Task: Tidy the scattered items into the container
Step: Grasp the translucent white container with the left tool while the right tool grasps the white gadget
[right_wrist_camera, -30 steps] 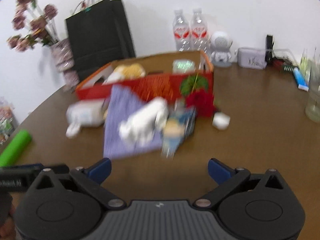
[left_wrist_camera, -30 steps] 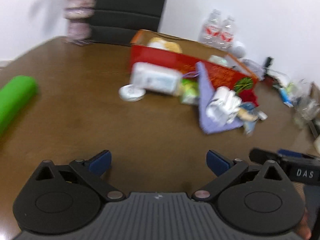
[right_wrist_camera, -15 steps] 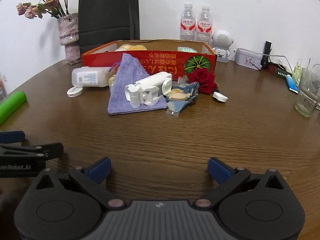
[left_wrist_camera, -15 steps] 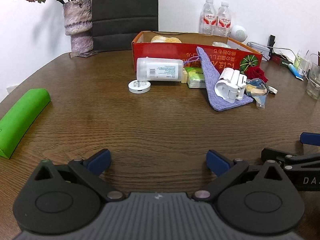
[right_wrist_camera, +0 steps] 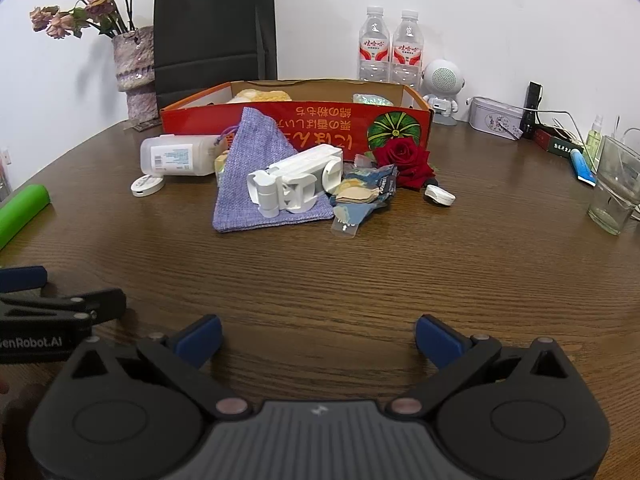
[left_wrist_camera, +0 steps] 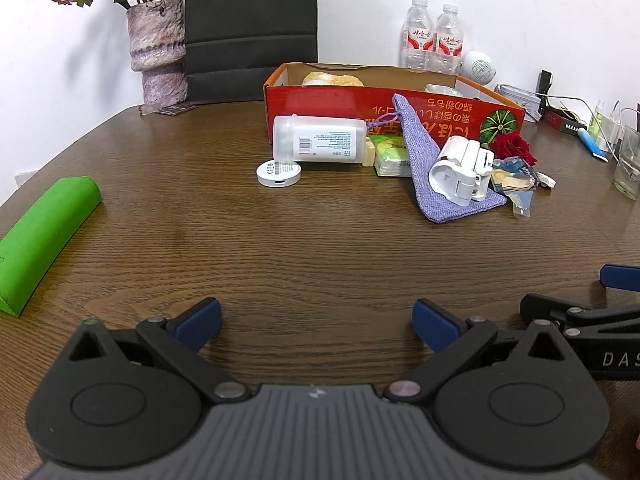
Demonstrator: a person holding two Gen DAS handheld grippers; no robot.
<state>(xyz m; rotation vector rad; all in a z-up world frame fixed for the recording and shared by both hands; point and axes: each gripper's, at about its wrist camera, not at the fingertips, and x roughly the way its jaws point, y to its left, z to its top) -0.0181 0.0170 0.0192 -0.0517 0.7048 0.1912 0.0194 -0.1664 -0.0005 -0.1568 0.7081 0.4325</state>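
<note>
A shallow red cardboard box stands at the far side of the brown table, with a yellow item and a pale packet inside. In front of it lie a white bottle on its side, a round white disc, a green packet, a purple cloth pouch, a white plastic gadget on the pouch, a blue snack packet, a red rose and a small white cap. My left gripper and right gripper are both open, empty, well short of the items.
A green foam roll lies at the left table edge. A vase of dried flowers, a black bag, two water bottles, a white speaker, a tin and a glass stand around the back and right.
Both views swung and were blurred a second ago; now they are steady and level facing the box. The grippers stayed open and empty.
</note>
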